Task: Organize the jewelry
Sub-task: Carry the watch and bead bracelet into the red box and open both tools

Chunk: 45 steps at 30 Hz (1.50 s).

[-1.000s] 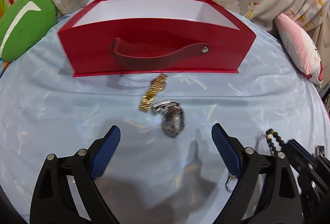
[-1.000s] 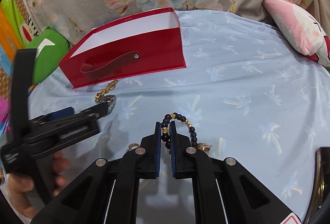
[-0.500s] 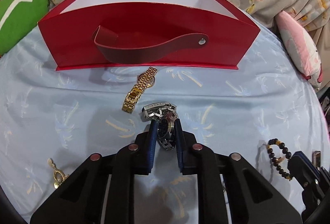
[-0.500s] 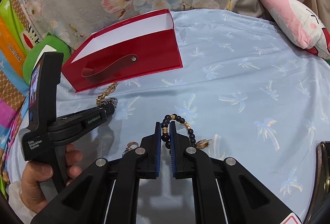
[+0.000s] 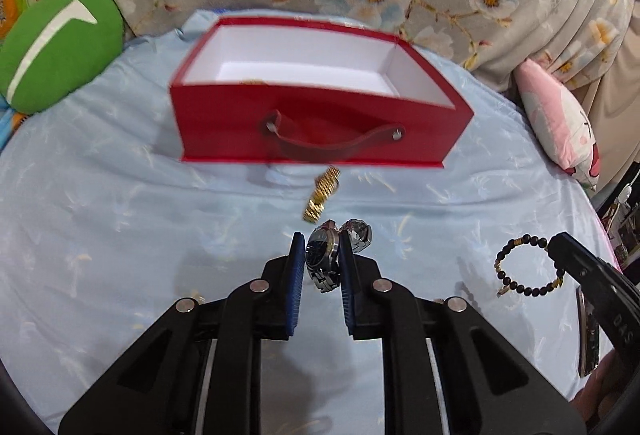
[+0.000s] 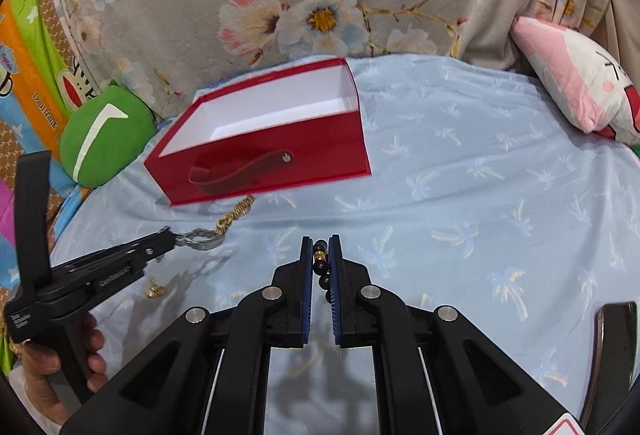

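The left gripper (image 5: pixel 319 255) was seen at lower centre of its own view, raised off the pale blue bedsheet (image 5: pixel 120 227), its blue pads clamped on a silver wristwatch (image 5: pixel 325 259) whose bracelet hung below the case. The right gripper (image 6: pixel 320 255) was held at lower centre of its own view, its jaws closed on a black-and-gold bead bracelet (image 6: pixel 322 267); in the left view the same bracelet was seen dangling as a loop at right of frame. The person's left hand (image 6: pixel 52 351) was visible at lower left of the right view, wrapped round the handle.

Half a second earlier both pieces had been gripped low against the sheet; both had since been lifted, and the red box (image 5: pixel 320 131) was now viewed from higher up, so that its white interior was exposed. A small gold glint was visible behind the near wall, too blurred to identify.

A gold watch band (image 5: pixel 321 197) was left on the sheet just in front of the box, in mid-frame. A small gold trinket (image 6: pixel 155 289) lay on the sheet at lower left of the right view.
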### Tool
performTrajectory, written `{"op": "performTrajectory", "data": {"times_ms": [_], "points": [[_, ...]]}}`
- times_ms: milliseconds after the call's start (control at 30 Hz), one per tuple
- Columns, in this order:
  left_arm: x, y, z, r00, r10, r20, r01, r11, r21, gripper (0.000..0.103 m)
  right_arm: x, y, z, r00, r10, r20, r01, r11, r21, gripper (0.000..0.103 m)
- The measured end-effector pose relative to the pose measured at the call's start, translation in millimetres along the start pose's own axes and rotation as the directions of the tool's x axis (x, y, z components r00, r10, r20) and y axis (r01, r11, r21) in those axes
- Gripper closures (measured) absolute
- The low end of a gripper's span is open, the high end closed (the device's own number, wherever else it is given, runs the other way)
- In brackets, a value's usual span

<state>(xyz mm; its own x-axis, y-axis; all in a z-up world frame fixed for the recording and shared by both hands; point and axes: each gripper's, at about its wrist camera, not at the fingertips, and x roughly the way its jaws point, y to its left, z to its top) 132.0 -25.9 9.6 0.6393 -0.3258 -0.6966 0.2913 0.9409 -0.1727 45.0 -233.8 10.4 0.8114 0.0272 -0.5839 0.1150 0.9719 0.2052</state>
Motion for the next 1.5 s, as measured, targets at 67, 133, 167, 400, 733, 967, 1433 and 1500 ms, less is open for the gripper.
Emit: {"op": "performTrajectory", "data": {"times_ms": [67,133,167,400,733,967,1433,1500], "points": [[-14,7,10,1.000,0.007,0.030,-0.007,1.000,0.000,0.087,-1,3,12,1.000,0.012,0.015,-0.012,1.000,-0.009,0.096],[-24,14,24,0.998,0.012,0.058,-0.012,1.000,0.001,0.087,-2,6,26,0.999,0.015,0.039,-0.015,1.000,-0.024,0.096],[-29,17,33,0.997,0.020,0.076,-0.021,1.000,0.003,0.087,-1,8,36,0.998,0.015,0.057,-0.013,0.999,-0.033,0.096],[-36,22,98,0.977,0.106,0.186,-0.114,0.993,0.035,0.087,14,24,101,0.989,0.018,0.144,-0.003,0.995,-0.099,0.096],[15,18,187,0.960,0.137,0.244,-0.151,0.988,0.040,0.087,78,38,186,0.982,0.009,0.190,0.019,0.989,-0.148,0.096],[64,12,219,0.957,0.143,0.252,-0.168,0.983,0.081,0.087,147,38,210,0.989,0.049,0.138,-0.032,0.991,-0.127,0.096],[119,13,233,0.955,0.171,0.241,-0.199,0.975,0.097,0.087,219,43,214,0.998,0.044,0.048,-0.038,0.991,-0.129,0.096],[121,16,230,0.956,0.169,0.239,-0.194,0.977,0.085,0.087,223,42,213,0.999,0.032,0.042,-0.027,0.990,-0.135,0.096]]}}
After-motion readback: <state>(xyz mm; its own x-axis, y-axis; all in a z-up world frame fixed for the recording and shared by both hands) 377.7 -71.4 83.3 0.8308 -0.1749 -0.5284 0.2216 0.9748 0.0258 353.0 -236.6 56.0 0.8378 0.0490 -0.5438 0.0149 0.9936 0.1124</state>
